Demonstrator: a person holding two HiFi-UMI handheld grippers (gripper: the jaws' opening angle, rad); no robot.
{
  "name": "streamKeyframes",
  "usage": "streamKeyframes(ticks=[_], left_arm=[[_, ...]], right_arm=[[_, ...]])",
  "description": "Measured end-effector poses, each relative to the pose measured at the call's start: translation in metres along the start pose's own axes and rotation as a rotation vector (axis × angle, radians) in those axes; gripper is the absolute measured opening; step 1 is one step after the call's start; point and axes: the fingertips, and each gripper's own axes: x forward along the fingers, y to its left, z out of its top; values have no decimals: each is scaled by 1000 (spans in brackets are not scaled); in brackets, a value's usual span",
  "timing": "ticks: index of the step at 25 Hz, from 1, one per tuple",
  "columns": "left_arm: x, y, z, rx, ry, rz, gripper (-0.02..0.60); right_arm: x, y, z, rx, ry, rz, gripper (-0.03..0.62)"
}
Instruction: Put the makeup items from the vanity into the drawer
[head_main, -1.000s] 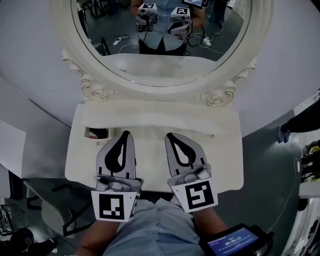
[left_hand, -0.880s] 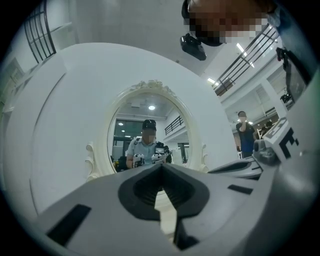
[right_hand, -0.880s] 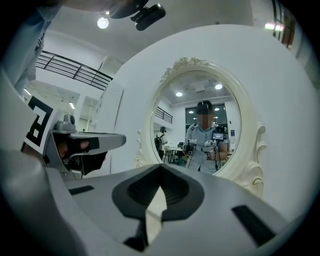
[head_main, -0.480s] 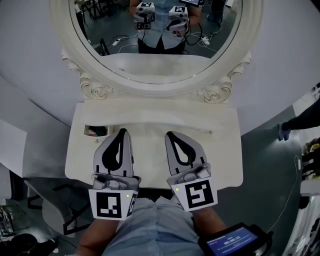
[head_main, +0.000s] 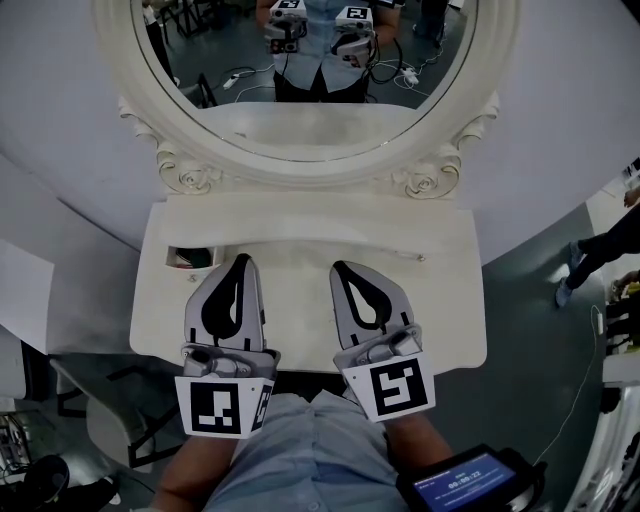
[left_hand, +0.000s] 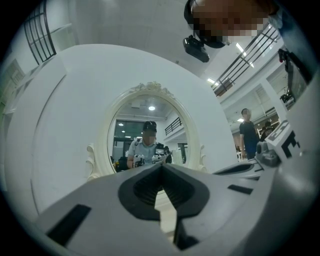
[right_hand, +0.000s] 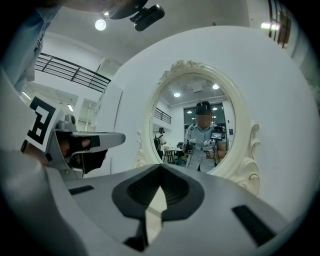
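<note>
- While we stood at the vanity (head_main: 455, 310), we held the left gripper (head_main: 240, 260) and the right gripper (head_main: 340, 268) side by side over the front of its top. Both pointed at the oval mirror (head_main: 300, 120). We judged this a neutral pose from which either side of the top could be reached.
- Each gripper's own view showed its jaws brought together at the tips with nothing between them. Closed and empty suited tools that had nothing to carry.
- We could make out only one makeup item on the top, a thin stick (head_main: 400, 254), perhaps a pencil or brush. It lay flat near the right rear, ahead of the right gripper and apart from it.
- At the left rear, just beside the left gripper's tip, a small opening (head_main: 190, 257) showed something red and green inside. We could not tell whether it was the drawer, or what lay in it.
- We judged that the right gripper, being the nearer, would have to part its jaws before taking the thin stick. So slim an item lying flat looked awkward to pinch.
</note>
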Motion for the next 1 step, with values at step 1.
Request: streamKeyframes(ticks=[1], left_arm=[[0,0,0,-1,1,0,0]], right_arm=[[0,0,0,0,0,0,2]])
